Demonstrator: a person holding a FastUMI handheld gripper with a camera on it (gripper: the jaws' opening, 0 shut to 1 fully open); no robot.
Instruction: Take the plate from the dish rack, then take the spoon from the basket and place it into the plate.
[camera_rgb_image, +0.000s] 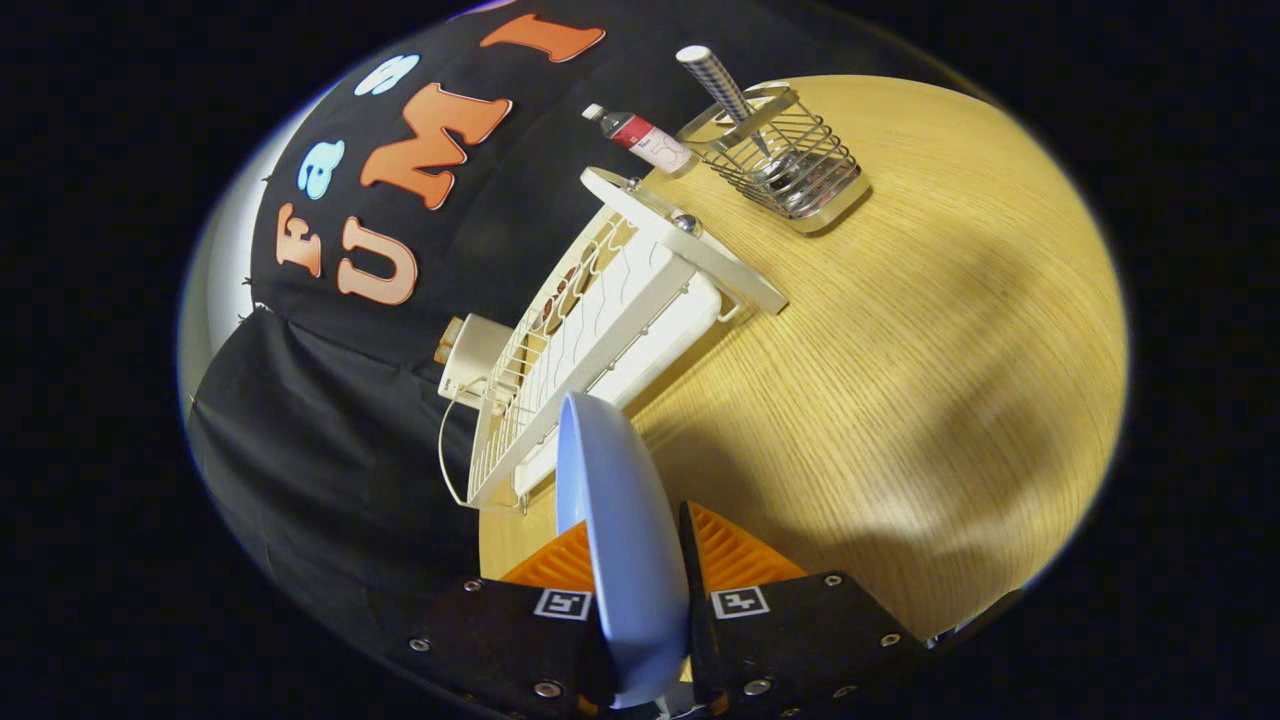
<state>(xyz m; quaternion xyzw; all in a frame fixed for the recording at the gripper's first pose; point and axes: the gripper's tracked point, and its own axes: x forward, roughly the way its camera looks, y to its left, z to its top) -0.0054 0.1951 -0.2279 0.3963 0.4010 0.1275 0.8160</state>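
Note:
A pale blue plate (620, 530) stands on edge between my two fingers, and my gripper (632, 545) is shut on its rim. The plate is held clear of the white wire dish rack (600, 330), which lies just beyond it on the wooden table (900, 380). Farther off stands a metal wire basket (790, 165). A spoon (725, 95) with a checked handle leans upright in that basket, its bowl down inside the wires.
A small bottle (645, 138) with a red label stands next to the basket, at the far end of the rack. A white box (470, 360) with a cable sits behind the rack by the black cloth wall. Broad shadows fall across the table.

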